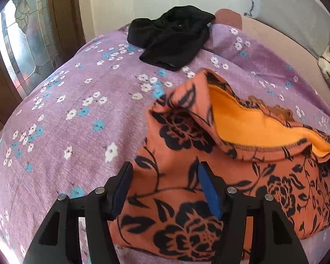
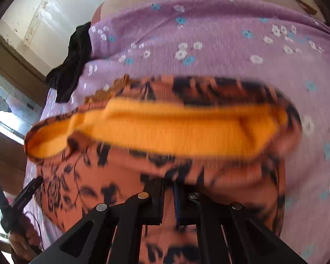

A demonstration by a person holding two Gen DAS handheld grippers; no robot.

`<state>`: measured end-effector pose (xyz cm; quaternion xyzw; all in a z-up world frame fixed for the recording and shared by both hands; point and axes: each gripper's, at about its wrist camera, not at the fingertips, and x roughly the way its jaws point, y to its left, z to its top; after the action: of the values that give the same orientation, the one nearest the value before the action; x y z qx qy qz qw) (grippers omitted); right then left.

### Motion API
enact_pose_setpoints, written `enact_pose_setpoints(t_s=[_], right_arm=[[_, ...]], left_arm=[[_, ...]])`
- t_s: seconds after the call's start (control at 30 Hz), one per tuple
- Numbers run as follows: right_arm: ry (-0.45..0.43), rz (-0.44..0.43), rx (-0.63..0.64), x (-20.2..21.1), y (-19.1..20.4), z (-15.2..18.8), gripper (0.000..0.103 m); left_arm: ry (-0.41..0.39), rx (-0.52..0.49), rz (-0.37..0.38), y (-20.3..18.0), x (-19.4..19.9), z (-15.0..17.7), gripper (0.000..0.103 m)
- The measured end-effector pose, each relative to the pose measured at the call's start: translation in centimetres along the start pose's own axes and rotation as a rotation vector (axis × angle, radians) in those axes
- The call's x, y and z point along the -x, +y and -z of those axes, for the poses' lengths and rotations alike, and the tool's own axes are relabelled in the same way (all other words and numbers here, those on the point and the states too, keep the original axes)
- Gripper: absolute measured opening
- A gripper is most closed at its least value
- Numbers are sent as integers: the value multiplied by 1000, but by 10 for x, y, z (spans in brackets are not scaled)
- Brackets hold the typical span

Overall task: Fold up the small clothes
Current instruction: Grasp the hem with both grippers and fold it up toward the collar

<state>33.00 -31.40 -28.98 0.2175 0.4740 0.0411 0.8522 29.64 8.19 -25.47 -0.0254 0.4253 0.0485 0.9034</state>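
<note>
Orange floral garment [image 1: 187, 176], right gripper [image 2: 168, 189] pinching

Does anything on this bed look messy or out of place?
Mostly the black garment, which lies crumpled in a heap at the far edge of the purple floral bedsheet, unfolded. The orange floral garment is half turned over, its plain orange inside showing. Nothing looks torn or spilled.

Both the left gripper [image 1: 164, 189] and right gripper [image 2: 168, 195] are black angular linkages with silver pivot screws and blue finger pads [image 1: 209, 191].

Two garments [image 1: 209, 165] [image 1: 171, 37], one bedsheet [image 1: 66, 110]
</note>
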Motion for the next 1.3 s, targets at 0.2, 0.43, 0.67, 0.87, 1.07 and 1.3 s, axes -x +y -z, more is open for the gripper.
enact_pose_setpoints(t_s=[0.2,0.43,0.67,0.87,1.07,1.3], right_arm=[[-111,-90,-63,2,40,-60,11],[134,-386,209,-6,194,28,11],[160,-271,203,-113,280,7,10],[-19,-251,70,-74,261,-43,11],[-40,6,274,28,195,14,11],[59,151,86,71,48,88,11]], left_arm=[[-33,191,-55,43,-9,-31,62],[14,368,-111,92,-3,-31,62],[21,371,-89,104,4,-34,63],[20,255,-21,72,1,-40,63],[-64,-54,31,-16,24,-27,85],[117,-232,12,-64,-17,14,88]])
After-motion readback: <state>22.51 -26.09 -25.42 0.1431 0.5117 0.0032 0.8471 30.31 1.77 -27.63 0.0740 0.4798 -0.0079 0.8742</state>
